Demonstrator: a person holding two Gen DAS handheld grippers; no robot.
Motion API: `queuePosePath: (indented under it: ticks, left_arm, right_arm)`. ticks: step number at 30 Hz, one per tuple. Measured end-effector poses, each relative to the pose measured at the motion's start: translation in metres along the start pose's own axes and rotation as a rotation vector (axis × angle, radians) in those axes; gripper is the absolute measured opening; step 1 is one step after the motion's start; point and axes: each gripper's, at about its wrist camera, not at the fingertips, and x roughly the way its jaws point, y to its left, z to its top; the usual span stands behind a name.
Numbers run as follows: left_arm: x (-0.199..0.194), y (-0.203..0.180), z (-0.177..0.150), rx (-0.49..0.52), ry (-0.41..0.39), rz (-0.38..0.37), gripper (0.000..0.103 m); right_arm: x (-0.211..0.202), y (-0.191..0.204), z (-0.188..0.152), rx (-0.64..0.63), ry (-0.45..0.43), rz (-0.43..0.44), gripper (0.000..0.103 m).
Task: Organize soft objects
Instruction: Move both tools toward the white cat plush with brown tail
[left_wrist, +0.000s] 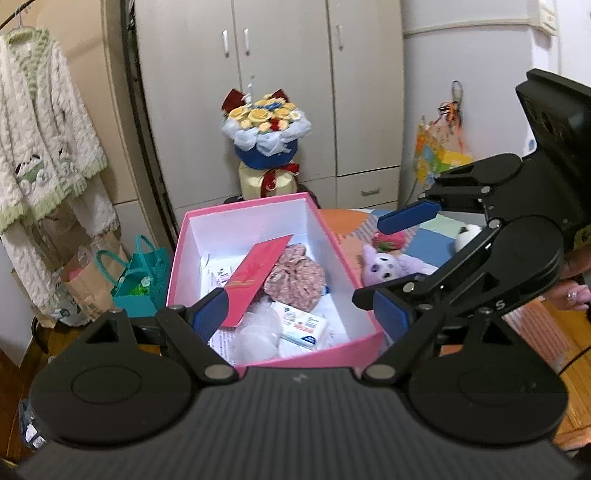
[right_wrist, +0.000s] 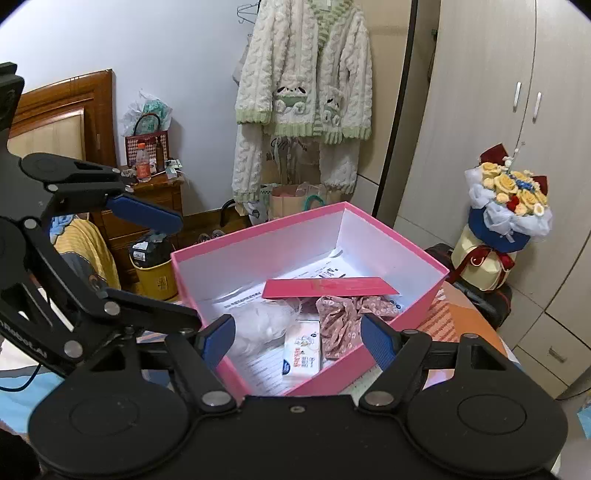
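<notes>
Above the pink box (left_wrist: 364, 338), left gripper (left_wrist: 299, 314) and right gripper (right_wrist: 297, 338) hover with jaws spread, empty. Beside the box on the patchwork bedspread (left_wrist: 432, 230) lies a purple plush toy (left_wrist: 388, 264), likely next: pinch its body gently, then lower it beside the floral scrunchie (left_wrist: 295, 277) inside. Behind the box stands a wardrobe (left_wrist: 280, 55).

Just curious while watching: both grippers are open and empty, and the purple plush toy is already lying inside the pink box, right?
Not quite. The purple plush toy lies outside the pink box, beside its wall, as the left wrist view shows. The left gripper and right gripper are indeed open and empty.
</notes>
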Motion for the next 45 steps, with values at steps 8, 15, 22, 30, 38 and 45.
queuePosePath:
  ticks: [8, 15, 22, 30, 38, 45]
  left_arm:
    - [-0.040, -0.020, -0.008, 0.046, -0.010, -0.061, 0.087]
    - [-0.059, -0.043, -0.024, 0.109, 0.014, -0.099, 0.088]
    - [-0.054, -0.067, -0.041, 0.144, 0.045, -0.161, 0.095]
    - [-0.015, -0.098, -0.046, 0.132, 0.108, -0.236, 0.100]
    - [0.030, -0.122, -0.032, 0.045, 0.075, -0.354, 0.099]
    - [0.081, -0.148, -0.023, -0.004, 0.058, -0.450, 0.098]
  right_arm:
    - [-0.051, 0.025, -0.011, -0.025, -0.019, -0.007, 0.082]
    - [-0.085, 0.048, -0.031, -0.029, -0.024, -0.039, 0.087]
    - [-0.117, 0.049, -0.075, 0.057, -0.068, -0.086, 0.092]
    - [-0.133, 0.022, -0.139, 0.256, -0.127, -0.158, 0.097]
    - [-0.127, -0.023, -0.181, 0.378, -0.166, -0.304, 0.097]
    - [-0.111, -0.051, -0.209, 0.371, -0.209, -0.386, 0.097]
